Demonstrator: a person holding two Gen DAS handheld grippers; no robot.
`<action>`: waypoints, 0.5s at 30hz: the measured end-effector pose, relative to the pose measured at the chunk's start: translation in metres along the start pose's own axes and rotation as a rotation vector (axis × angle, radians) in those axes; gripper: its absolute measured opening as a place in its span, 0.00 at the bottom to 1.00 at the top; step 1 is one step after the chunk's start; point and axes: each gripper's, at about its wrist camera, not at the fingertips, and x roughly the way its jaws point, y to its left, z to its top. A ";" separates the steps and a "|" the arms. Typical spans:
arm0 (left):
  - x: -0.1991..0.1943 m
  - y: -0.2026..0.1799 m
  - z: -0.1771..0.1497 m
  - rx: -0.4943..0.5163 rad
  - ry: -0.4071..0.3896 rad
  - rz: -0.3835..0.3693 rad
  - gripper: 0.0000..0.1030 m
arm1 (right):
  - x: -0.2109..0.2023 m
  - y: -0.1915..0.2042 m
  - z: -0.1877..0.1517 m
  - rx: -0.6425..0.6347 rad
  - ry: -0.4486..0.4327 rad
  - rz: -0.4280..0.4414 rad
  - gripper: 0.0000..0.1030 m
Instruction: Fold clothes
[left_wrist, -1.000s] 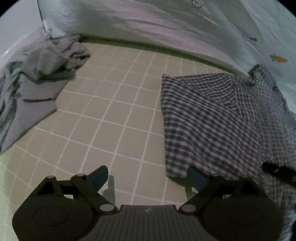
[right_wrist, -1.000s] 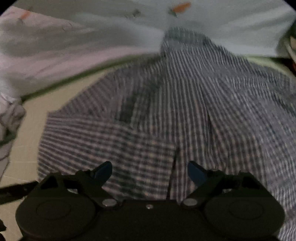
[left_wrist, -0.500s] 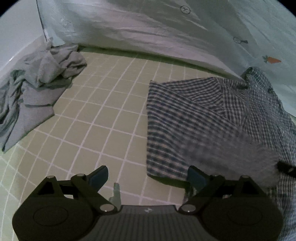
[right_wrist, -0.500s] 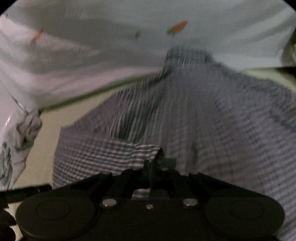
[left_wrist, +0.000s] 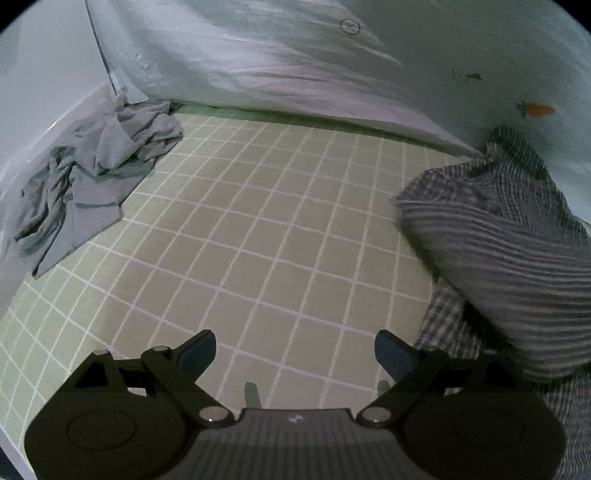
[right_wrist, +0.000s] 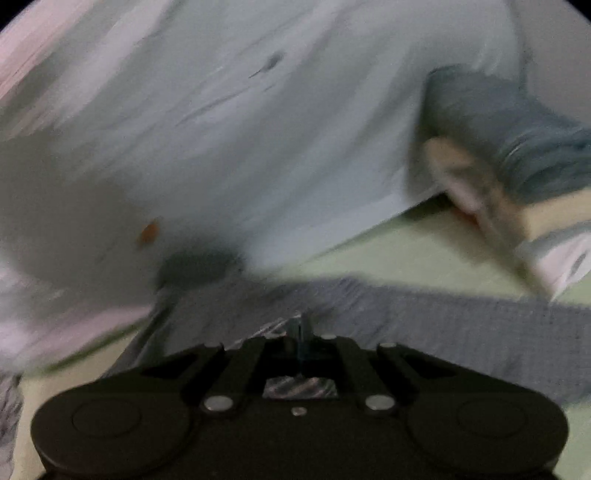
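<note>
A dark checked shirt lies at the right of the green gridded sheet, with one flap lifted and blurred in the air. My left gripper hangs open over bare sheet, to the left of the shirt, nothing between its fingers. In the right wrist view my right gripper is shut on a fold of the checked shirt; fabric shows pinched between the pads and trails off to the right. The right wrist view is heavily blurred.
A crumpled grey garment sits at the far left of the sheet. A pale duvet with small printed figures runs along the back. In the right wrist view a blue bundle and other items lie at the upper right.
My right gripper closed on the shirt's fold and swung up and to the right with it, lifting the flap. My left gripper drifted left, away from the shirt's edge, still open.
</note>
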 end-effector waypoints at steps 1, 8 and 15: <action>0.001 -0.004 0.001 0.006 0.001 0.008 0.90 | 0.005 -0.012 0.009 0.008 -0.023 -0.021 0.00; 0.004 -0.023 0.016 0.037 0.006 0.052 0.90 | 0.043 -0.085 0.028 0.084 -0.077 -0.228 0.00; -0.005 -0.019 0.021 0.058 -0.031 0.054 0.91 | 0.028 -0.088 -0.005 0.088 -0.025 -0.251 0.51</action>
